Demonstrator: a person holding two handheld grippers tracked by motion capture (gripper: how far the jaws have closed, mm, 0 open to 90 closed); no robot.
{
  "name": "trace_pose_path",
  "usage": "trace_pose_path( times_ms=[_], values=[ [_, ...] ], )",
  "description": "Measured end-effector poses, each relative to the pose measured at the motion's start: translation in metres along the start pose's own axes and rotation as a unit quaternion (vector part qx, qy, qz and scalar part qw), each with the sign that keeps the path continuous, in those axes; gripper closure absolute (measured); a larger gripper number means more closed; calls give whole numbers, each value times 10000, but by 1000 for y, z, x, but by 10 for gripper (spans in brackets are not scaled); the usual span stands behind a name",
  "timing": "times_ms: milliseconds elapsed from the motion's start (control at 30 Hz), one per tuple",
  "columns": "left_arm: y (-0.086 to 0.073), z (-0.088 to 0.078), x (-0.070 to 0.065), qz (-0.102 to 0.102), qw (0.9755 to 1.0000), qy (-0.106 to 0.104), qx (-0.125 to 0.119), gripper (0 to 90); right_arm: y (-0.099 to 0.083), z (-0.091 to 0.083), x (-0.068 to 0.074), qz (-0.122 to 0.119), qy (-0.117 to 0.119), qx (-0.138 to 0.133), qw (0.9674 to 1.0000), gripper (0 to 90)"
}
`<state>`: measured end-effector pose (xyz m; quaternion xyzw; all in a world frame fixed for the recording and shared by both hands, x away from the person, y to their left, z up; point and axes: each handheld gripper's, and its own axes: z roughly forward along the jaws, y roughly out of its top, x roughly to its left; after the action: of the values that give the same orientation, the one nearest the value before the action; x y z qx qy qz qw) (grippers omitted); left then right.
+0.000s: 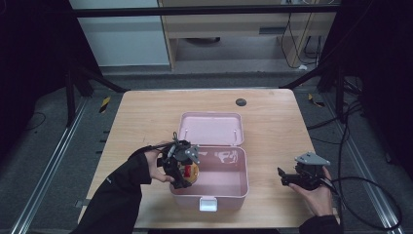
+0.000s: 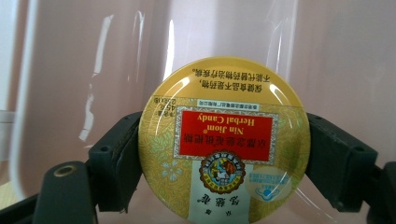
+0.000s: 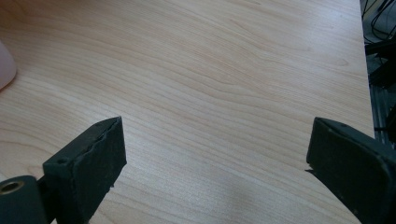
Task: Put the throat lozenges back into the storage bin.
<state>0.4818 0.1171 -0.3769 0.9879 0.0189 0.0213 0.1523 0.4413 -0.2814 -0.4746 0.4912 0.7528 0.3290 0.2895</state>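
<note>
Gripping a round tin, the left claw hangs inside the pink box; right claw gapes wide over the tabletop.

Bottom of candy tin cut off by lower frame edge, left gripper view. Tin mostly hidden behind left gripper, high view centre-left. Only a sliver of pink box at left edge, right gripper view.
</note>
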Motion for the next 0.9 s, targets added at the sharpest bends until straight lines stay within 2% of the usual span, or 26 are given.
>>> trace_pose_path(
  times_ms=[667,900],
  values=[
    [-9,21,2,-77,9999,-92,51,190,0,2,0,-59,-14,47,10000,44],
    [-10,21,2,-124,9998,-85,91,167,-1,2,0,-49,-13,67,10000,41]
  ],
)
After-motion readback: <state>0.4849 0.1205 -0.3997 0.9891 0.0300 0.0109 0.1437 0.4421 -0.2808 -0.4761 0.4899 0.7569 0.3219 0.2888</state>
